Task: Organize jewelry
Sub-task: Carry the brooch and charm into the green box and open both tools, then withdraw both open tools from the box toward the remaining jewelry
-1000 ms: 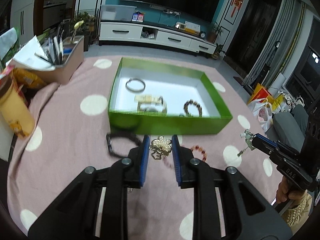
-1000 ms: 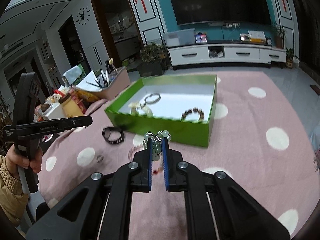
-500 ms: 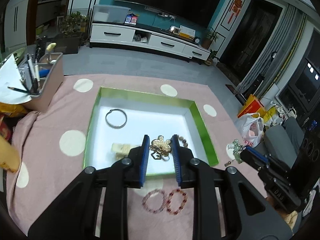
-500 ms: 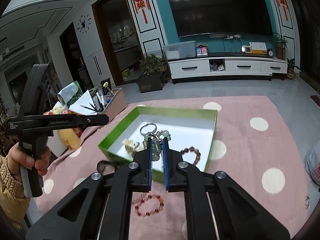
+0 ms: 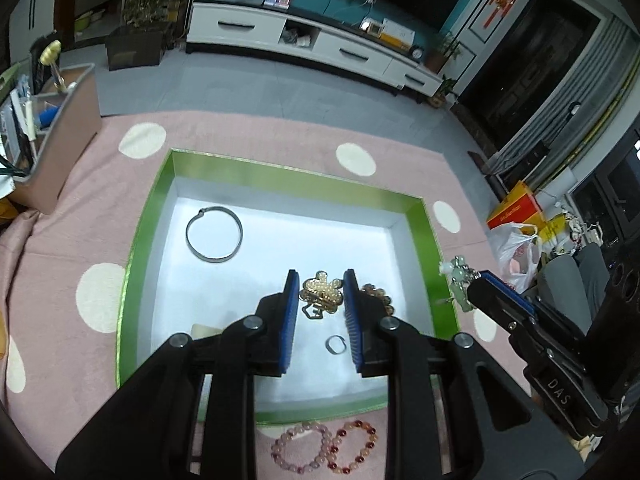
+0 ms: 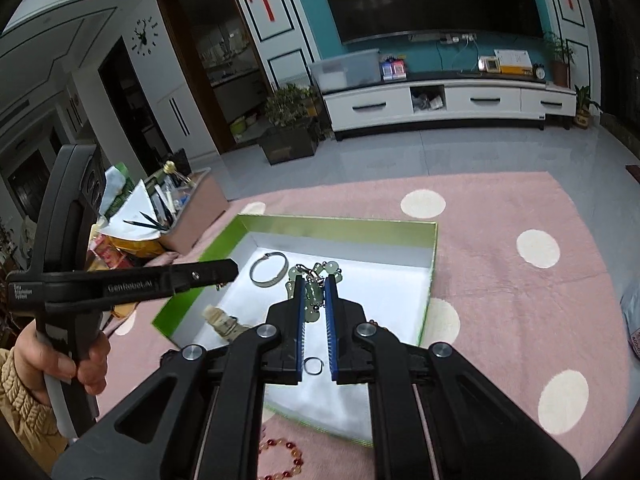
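Both grippers have travelled from the near side of the green box point(image 5: 424, 248) to above its white floor. Left gripper point(image 5: 320, 304) pinches a gold pearl brooch point(image 5: 322, 294); right gripper point(image 6: 313, 300), pressed nearly together, clamps a jade-bead charm on a chain point(image 6: 314, 280). Its fingers hide most of a dark bead bracelet point(image 5: 378, 296) and a folded gold piece point(image 6: 224, 322). A silver bangle point(image 5: 214, 239) and small ring point(image 5: 335, 345) lie apart, with bare floor between. Two bead bracelets point(image 5: 324, 446) rest outside the near wall, partly cut off.
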A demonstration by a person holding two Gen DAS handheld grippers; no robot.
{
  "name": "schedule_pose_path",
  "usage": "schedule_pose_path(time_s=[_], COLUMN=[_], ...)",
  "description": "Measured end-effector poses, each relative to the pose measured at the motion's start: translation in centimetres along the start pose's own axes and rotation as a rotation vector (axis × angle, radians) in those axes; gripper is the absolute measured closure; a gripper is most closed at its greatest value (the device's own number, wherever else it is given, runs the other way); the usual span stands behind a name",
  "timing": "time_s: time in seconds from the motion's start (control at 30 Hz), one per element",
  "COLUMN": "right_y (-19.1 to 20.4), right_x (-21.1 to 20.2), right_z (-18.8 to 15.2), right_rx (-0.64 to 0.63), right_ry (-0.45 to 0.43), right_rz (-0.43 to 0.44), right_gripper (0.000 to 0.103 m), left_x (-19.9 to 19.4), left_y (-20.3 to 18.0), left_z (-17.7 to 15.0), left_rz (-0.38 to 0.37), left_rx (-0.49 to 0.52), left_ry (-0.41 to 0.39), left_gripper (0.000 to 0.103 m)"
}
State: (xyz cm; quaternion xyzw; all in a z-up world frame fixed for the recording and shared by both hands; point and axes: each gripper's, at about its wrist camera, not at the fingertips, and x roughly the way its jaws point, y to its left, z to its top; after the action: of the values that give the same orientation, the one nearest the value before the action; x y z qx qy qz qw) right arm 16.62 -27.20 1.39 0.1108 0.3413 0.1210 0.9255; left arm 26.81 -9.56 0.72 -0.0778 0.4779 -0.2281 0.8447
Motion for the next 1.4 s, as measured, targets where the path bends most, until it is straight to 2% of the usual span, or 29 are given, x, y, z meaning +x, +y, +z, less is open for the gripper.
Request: schedule_pose_path(time_s=[0.3, 0.5, 0.6, 0.63, 0.73, 0.8, 0.87, 0.93, 1.03, 1.1, 1.13, 1.17, 1.23, 1.4], right_y=[-0.5, -0.4, -0.6, -0.7, -1.2, -1.5, -1.8, -2.1, -2.4, -2.5, -2.6, -2.6, -2.6, -2.5], right_x=[6.1, 8.6, 9.4, 9.4, 8.9, 8.2, 7.3, 5.9, 3.9, 2.4, 1.9, 1.1, -0.1, -2.6], right_z=[0.6, 0.6, 0.5, 0.5, 0.4, 0.4, 0.4, 0.3, 0.0, -0.4, -0.6, -0.8, -1.3, -2.8], right_rx=[0.027, 0.031, 0.045, 0.049, 0.058, 0.069, 0.074, 0.081, 0.09, 0.093, 0.095, 0.098, 0.106, 0.119], right_ry=[0.105, 0.148, 0.16, 0.159, 0.145, 0.133, 0.115, 0.089, 0.06, 0.045, 0.039, 0.031, 0.018, 0.005], right_rz=[-0.008, -0.018, -0.029, -0.036, -0.063, -0.061, -0.067, -0.067, -0.067, -0.074, -0.074, -0.07, -0.069, -0.075], right_gripper=[0.094, 0.094, 0.089, 0.084, 0.066, 0.06, 0.054, 0.043, 0.035, 0.028, 0.025, 0.024, 0.017, 0.015], left_x=[4.0, 5.5, 5.8, 5.8, 5.4, 4.8, 4.1, 3.1, 1.4, 0.2, -0.5, -1.2, -2.5, -5.7], left_y=[1.3, 2.0, 2.2, 2.2, 2.3, 2.6, 2.8, 2.8, 2.9, 3.2, 3.4, 3.5, 4.1, 4.9], left_z=[0.2, 0.3, 0.3, 0.3, 0.3, 0.3, 0.3, 0.2, -0.1, -0.4, -0.7, -1.0, -1.5, -3.5], left_rz=[0.035, 0.044, 0.042, 0.043, 0.039, 0.035, 0.038, 0.043, 0.052, 0.057, 0.061, 0.064, 0.072, 0.075], left_rx=[-0.009, -0.021, -0.029, -0.032, -0.04, -0.049, -0.056, -0.057, -0.057, -0.063, -0.068, -0.071, -0.076, -0.096], left_ry=[0.053, 0.068, 0.067, 0.062, 0.051, 0.036, 0.02, 0.0, -0.034, -0.048, -0.058, -0.067, -0.081, -0.119], left_gripper=[0.081, 0.081, 0.081, 0.08, 0.072, 0.062, 0.055, 0.049, 0.038, 0.028, 0.027, 0.026, 0.017, 0.009])
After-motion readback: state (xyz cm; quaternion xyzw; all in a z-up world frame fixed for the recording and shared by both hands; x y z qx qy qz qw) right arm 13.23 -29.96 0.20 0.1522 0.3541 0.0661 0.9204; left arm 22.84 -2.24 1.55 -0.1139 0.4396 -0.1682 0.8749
